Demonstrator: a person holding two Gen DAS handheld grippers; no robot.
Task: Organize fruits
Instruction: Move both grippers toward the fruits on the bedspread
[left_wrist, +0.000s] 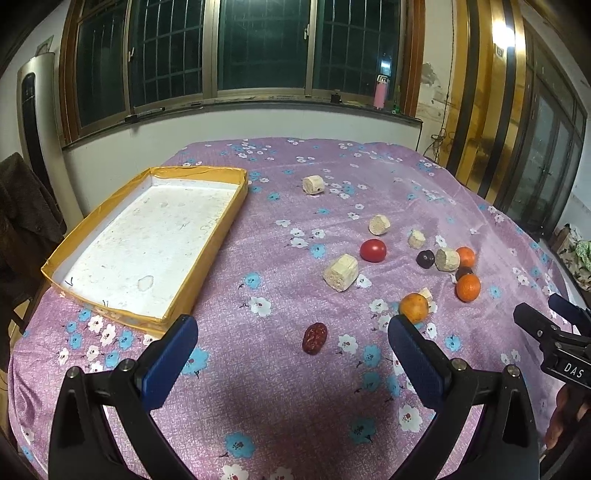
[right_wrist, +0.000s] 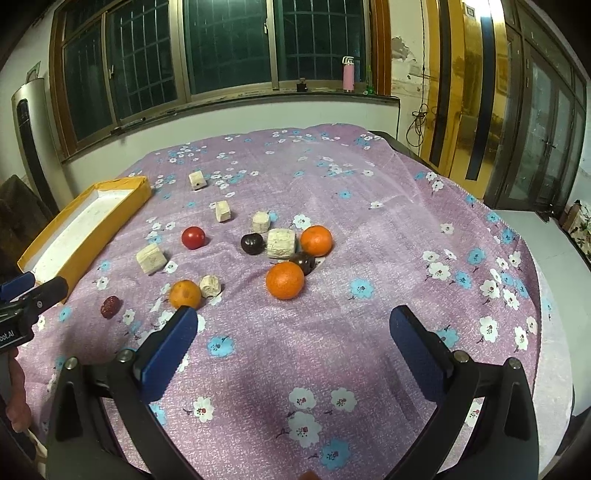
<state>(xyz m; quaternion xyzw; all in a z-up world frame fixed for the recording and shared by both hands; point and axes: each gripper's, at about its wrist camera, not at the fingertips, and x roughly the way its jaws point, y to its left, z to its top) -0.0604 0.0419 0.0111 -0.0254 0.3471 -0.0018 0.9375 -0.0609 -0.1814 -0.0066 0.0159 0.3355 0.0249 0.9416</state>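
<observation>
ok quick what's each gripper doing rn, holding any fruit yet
Left gripper: open, holding nothing, above the cloth near the red date.
Right gripper: open, holding nothing, just short of the nearest orange.

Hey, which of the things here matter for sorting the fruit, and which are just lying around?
For the job:
three round orange tangerines
round red tomato
two dark purple plums
wrinkled red jujube
shallow yellow cardboard box

Lying about:
pale beige cut chunks
pink bottle on the windowsill
</observation>
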